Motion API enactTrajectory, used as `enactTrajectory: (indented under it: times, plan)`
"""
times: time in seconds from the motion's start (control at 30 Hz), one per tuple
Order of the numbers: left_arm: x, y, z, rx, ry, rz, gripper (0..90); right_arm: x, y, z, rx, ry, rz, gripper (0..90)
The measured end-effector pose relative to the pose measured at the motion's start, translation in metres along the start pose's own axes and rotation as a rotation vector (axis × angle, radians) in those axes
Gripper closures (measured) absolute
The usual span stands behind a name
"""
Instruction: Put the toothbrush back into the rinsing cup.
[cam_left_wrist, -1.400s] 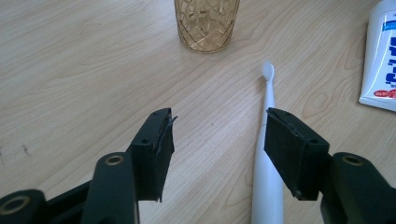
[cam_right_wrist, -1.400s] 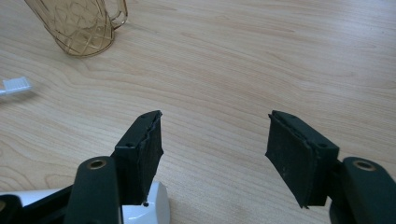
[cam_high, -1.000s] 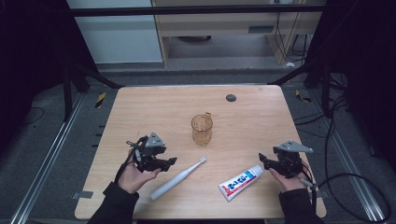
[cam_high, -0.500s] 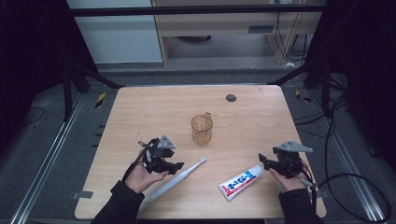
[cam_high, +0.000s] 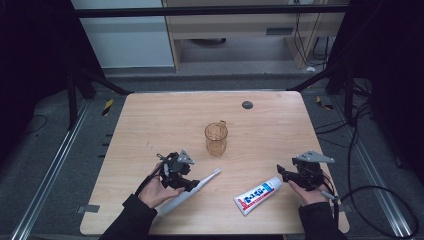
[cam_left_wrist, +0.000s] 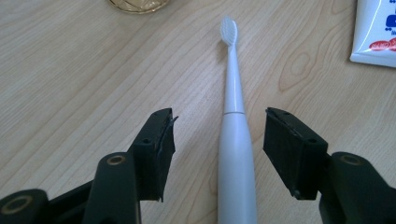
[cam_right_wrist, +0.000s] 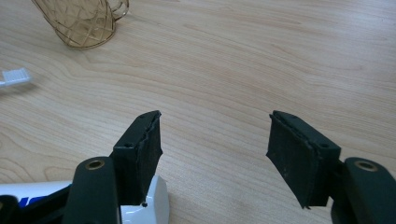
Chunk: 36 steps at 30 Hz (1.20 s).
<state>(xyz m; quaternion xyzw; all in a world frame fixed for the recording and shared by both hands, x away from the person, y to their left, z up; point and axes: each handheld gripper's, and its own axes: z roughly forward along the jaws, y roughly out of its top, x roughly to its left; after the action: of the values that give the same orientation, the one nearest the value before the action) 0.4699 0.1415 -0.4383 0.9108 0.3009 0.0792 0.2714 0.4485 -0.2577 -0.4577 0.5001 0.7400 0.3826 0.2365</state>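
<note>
Your left tongs (cam_left_wrist: 217, 140) stand wide open with nothing gripped, and the white toothbrush (cam_left_wrist: 233, 135) already lies in the gap between the two jaws, its handle nearer the right-hand jaw in the left gripper view than the other. The long axis of the toothbrush runs straight away from those tongs, thick handle toward your hand and bristle head pointing out toward the amber glass cup (cam_left_wrist: 136, 4). The jaws therefore stand one on either side of the handle, square to the axis, which in my judgement is the alignment a closing grip needs; a slight shift to centre the handle would reduce the chance of it rolling aside. In the high view the left tongs (cam_high: 192, 184) sit over the handle end of the toothbrush (cam_high: 202, 180) on the desk (cam_high: 150, 125). Your right tongs (cam_right_wrist: 212, 149) are likewise fully open and empty, just beside the cap end of the toothpaste tube (cam_high: 257, 191), well apart from the toothbrush. The left hand is clearly the nearer.
</note>
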Motion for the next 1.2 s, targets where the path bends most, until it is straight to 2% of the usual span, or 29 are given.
enactTrajectory:
  times: [1.2]
  plan:
    - [-0.005, 0.007, 0.032, 0.176, -0.047, 0.044, 54.2, 0.000, 0.000, 0.003, 0.016, 0.008, -0.004, 35.1]
